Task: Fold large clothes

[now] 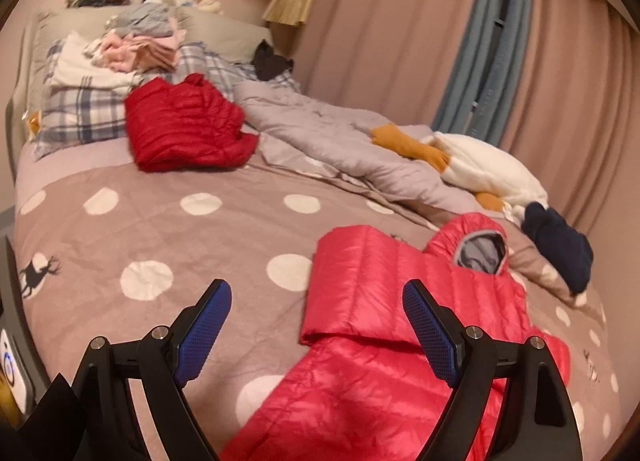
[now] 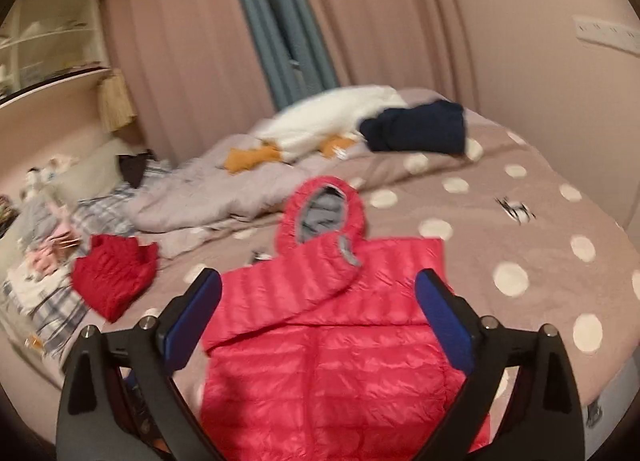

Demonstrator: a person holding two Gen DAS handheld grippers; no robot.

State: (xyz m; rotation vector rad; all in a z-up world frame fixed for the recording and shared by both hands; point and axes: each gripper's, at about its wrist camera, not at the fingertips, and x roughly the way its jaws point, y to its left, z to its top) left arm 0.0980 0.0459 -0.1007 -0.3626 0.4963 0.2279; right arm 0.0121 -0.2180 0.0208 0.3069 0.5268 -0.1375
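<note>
A bright pink-red hooded puffer jacket (image 1: 360, 381) lies flat on the polka-dot bedspread (image 1: 160, 221), its hood (image 1: 476, 245) pointing away and one sleeve folded across its body. It also shows in the right wrist view (image 2: 332, 341), hood (image 2: 324, 213) at the far end. My left gripper (image 1: 316, 329) is open and empty, hovering above the jacket's left edge. My right gripper (image 2: 318, 313) is open and empty, hovering above the jacket's chest. A darker red puffer jacket (image 1: 184, 129) lies folded near the pillows, also seen in the right wrist view (image 2: 114, 277).
A crumpled grey duvet (image 1: 340, 141), a white plush goose (image 1: 480, 169) and a folded navy garment (image 1: 560, 245) lie on the bed's far side. Folded clothes (image 1: 132, 49) are stacked on plaid pillows. Pink curtains (image 2: 360, 21) hang behind the bed.
</note>
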